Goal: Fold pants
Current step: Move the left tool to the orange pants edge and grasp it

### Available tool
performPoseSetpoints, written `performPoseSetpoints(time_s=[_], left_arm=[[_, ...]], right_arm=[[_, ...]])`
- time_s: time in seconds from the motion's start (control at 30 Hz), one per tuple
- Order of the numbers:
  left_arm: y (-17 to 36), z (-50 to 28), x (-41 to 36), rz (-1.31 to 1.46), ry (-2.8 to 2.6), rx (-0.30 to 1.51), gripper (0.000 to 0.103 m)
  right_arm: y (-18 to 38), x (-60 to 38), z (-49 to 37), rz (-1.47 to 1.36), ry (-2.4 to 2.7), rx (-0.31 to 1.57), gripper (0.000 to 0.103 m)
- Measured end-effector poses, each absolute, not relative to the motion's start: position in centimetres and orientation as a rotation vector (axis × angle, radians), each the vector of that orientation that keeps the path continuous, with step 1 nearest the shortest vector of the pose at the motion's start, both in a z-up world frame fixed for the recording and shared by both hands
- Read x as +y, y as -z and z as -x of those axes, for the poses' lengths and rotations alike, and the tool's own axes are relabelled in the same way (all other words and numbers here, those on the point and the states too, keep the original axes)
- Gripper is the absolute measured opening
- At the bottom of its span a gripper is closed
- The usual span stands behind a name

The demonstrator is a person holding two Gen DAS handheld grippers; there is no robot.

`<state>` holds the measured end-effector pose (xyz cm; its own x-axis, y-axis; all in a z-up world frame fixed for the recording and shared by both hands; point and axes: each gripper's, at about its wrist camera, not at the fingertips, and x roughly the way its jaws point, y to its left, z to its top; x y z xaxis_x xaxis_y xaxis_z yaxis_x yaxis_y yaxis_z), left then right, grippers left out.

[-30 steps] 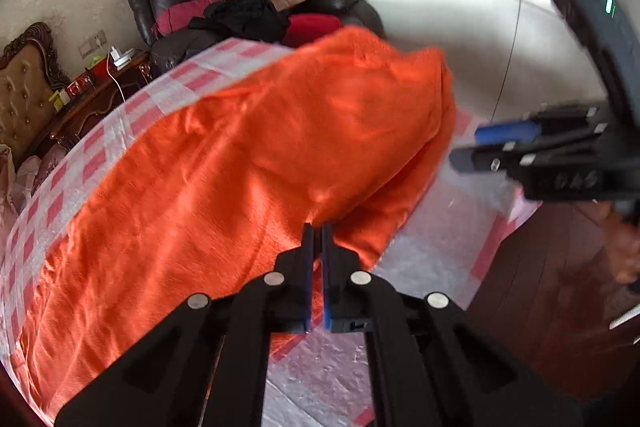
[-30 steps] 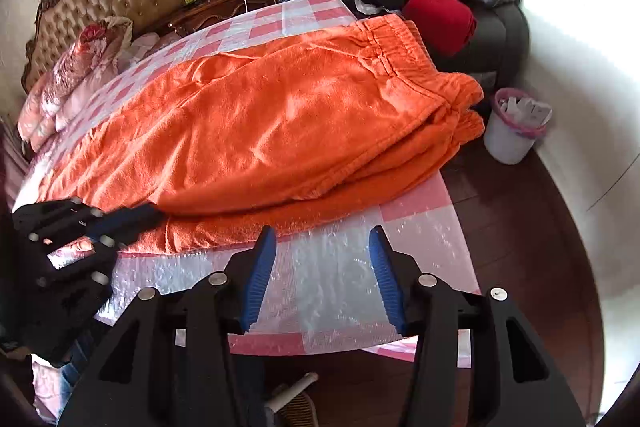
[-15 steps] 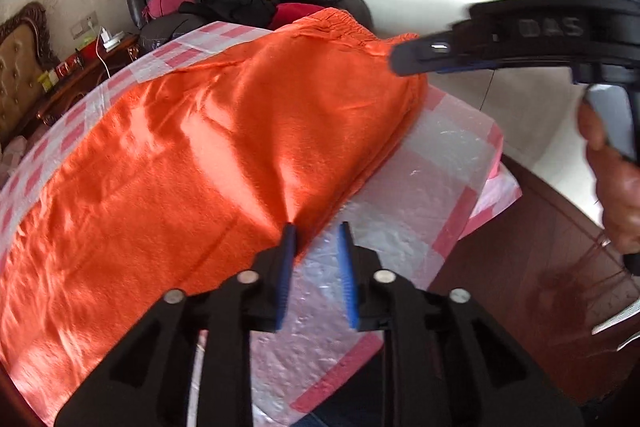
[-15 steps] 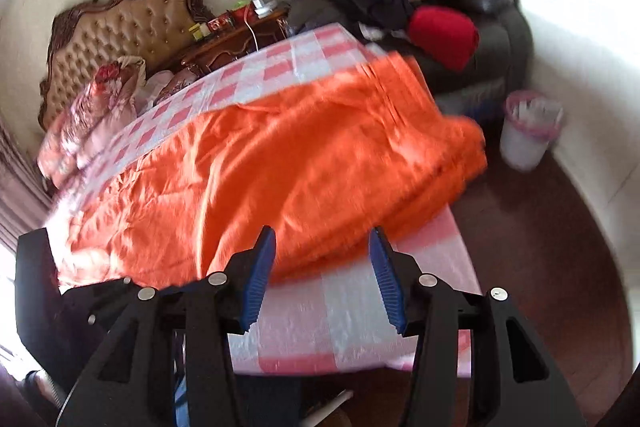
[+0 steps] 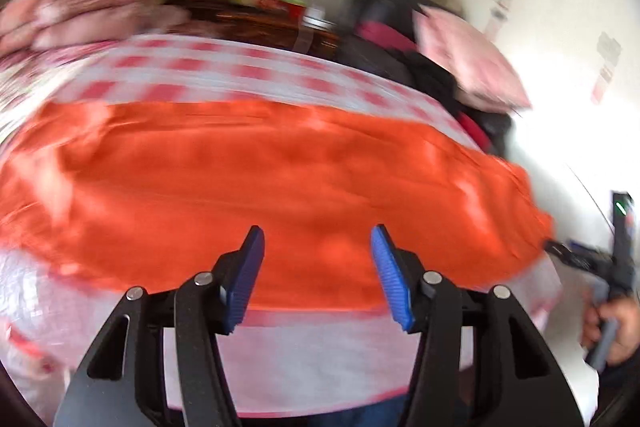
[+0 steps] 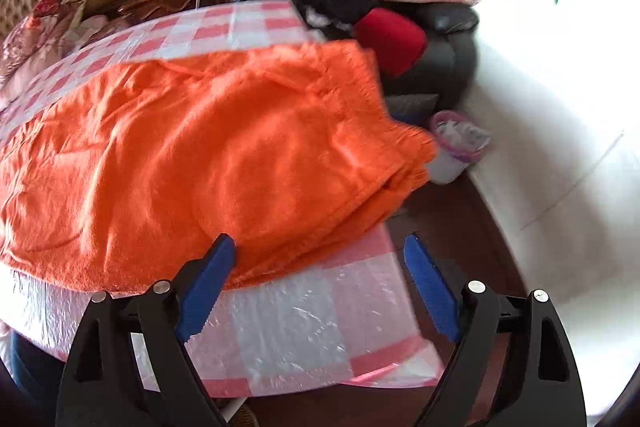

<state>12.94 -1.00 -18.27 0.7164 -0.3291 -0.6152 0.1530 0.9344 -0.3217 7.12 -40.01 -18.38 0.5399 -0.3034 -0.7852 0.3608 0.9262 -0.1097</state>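
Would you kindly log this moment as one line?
left gripper: opening, empty | right gripper: opening, empty | orange pants: flat on checked table

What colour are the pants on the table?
Bright orange pants, clearest in the right wrist view.

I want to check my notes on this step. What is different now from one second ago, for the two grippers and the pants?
The left gripper, shut a second ago, is opening with nothing between its fingers, and its view has swung from the waistband end to the long side of the pants. The right gripper is opening wider, also empty. The pants stay folded lengthwise on the checked table cover.
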Motion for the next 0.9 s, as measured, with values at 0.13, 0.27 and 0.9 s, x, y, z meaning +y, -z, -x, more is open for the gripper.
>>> performPoseSetpoints(time_s=[0.13, 0.27, 0.9], left_arm=[[19.3, -12.7, 10.0, 0.546, 0.056, 0.724, 0.051], [20.5, -11.2, 18.4, 0.742, -0.038, 0.683, 0.045], [23.9, -12.3, 27.2, 1.155, -0.141, 0.75, 0.014]], right_arm=[[16.6, -36.5, -8.1, -0.014, 0.305, 0.846, 0.084], [16.9, -31.5, -11.0, 0.102, 0.205, 0.84, 0.084], [21.1, -29.0, -15.4, 0.094, 0.235, 1.062, 0.092]])
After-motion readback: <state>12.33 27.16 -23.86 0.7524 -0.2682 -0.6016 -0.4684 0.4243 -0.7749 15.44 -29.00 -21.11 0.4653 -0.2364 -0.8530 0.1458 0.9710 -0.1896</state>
